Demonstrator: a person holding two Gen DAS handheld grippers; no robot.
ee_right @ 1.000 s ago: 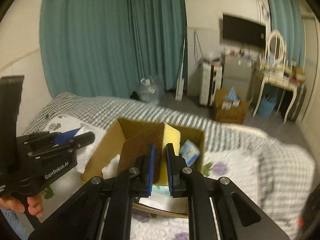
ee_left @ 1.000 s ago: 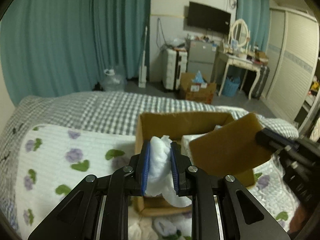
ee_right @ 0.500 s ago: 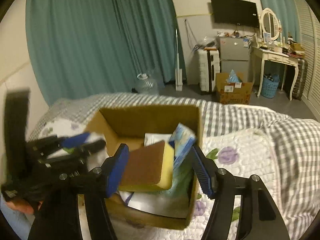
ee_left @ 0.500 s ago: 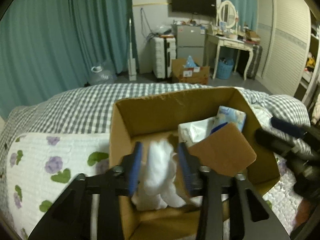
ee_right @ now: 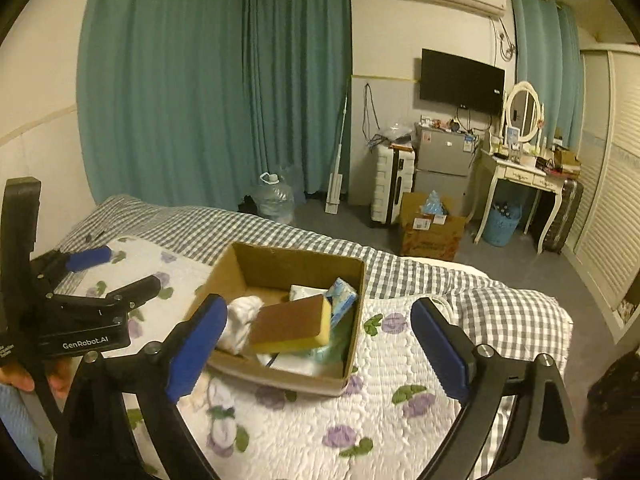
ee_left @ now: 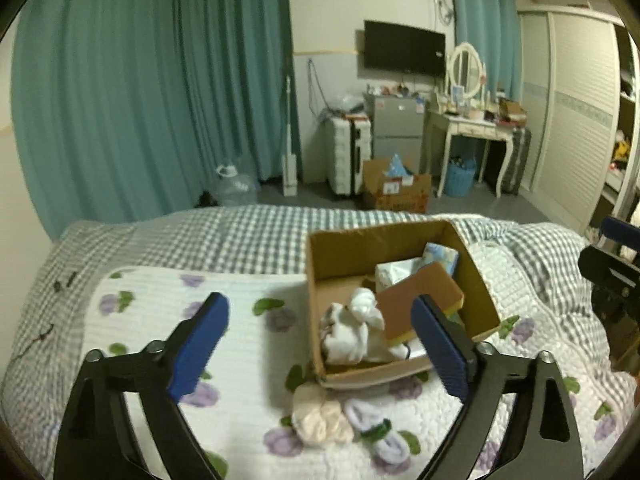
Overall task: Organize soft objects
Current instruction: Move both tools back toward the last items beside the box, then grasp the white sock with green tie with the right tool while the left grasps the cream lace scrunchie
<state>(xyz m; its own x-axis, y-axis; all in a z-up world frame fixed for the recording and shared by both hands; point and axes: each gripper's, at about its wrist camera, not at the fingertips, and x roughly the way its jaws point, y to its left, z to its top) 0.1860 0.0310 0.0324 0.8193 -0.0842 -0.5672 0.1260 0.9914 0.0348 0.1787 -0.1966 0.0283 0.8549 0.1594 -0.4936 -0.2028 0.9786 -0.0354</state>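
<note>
Released sponge (ee_right: 292,324) (lengthwise tilted), in box (ee_right: 296,264)

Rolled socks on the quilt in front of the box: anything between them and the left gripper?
Nothing visible. The left gripper is open above the quilt, and the cream sock roll and white-green sock roll lie exposed just in front of the cardboard box. The box's front wall sits close behind them.

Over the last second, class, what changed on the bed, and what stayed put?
Both tongs opened and drew back: the left tongs released the white cloth and the right tongs released the sponge into the cardboard box. The box and the socks stayed put.
</note>
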